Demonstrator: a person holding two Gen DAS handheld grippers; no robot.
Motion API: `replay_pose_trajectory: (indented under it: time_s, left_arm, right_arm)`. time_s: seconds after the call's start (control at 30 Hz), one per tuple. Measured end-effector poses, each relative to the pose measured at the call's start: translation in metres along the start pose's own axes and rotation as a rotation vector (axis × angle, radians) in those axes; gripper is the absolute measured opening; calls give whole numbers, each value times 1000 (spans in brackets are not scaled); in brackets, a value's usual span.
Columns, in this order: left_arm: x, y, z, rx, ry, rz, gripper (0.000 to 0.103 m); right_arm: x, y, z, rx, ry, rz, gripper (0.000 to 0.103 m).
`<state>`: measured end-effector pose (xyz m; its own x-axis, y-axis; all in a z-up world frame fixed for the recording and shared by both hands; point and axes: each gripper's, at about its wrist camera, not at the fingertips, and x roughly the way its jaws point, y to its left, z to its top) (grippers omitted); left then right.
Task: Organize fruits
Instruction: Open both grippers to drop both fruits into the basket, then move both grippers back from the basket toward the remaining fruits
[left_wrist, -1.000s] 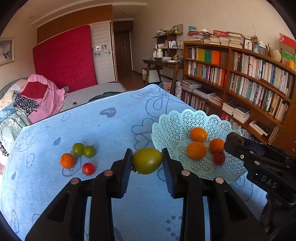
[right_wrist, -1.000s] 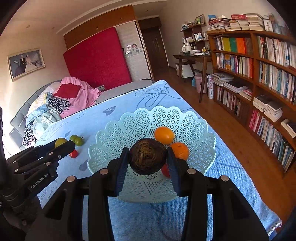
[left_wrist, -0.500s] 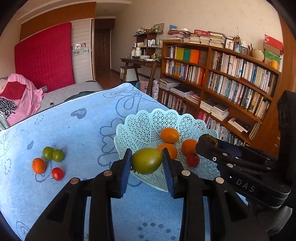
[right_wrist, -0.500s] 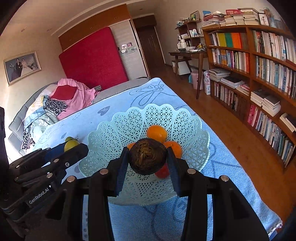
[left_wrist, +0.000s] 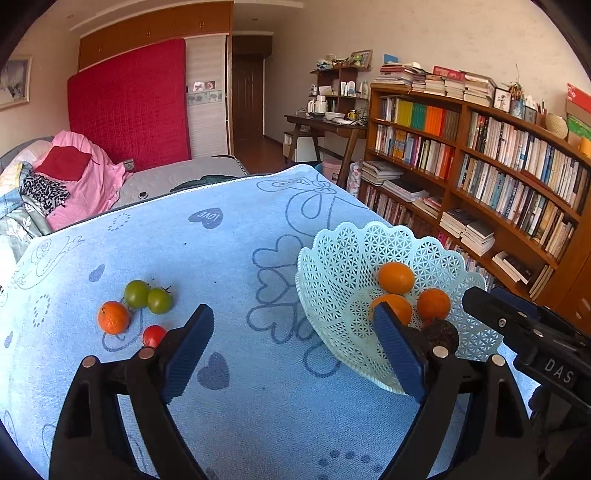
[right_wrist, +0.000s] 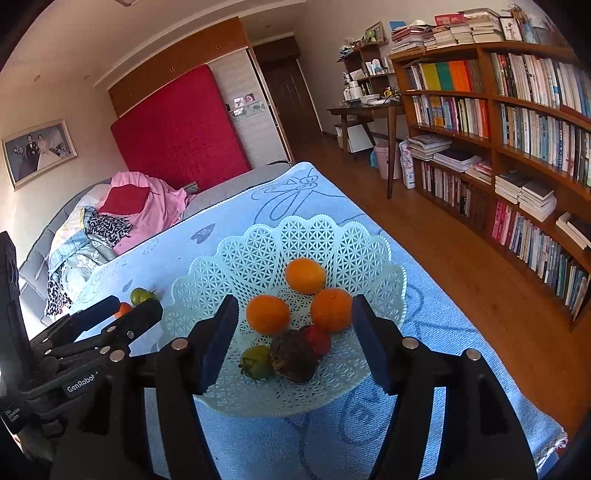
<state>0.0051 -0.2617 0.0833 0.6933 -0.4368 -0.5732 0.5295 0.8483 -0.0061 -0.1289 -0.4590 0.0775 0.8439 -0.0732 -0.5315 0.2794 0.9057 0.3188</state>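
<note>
Both sets of jaws have just been opening and hold nothing: the left gripper (left_wrist: 293, 349) gapes wide, the right gripper (right_wrist: 291, 338) stands half open over the basket (right_wrist: 258, 240). Four loose fruits remain on the blue cloth of the tabletop (left_wrist: 207, 266), at ten o'clock from the left jaws, nearer that hand: two green tomatoes (left_wrist: 147, 296), an orange (left_wrist: 113, 317), a red tomato (left_wrist: 153, 335). All are small, round, smooth and prone to roll. The basket is pale plastic lattice with a scalloped rim.
</note>
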Motion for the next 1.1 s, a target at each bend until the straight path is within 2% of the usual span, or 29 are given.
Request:
replay_pose_trajectory:
  time_s: [0.13,0.5,1.1]
  left_arm:
    - [-2,2,0,24,-23,52,88]
    - [-3,12,1,3,-11,83,89]
    - [-8,48,-6,-43,20,169,89]
  right_arm:
    - [1,2,-2,-1,2,3,70]
    - [5,10,-6,-11,12,27,77]
    - [6,38,-11,-79,14,67,78]
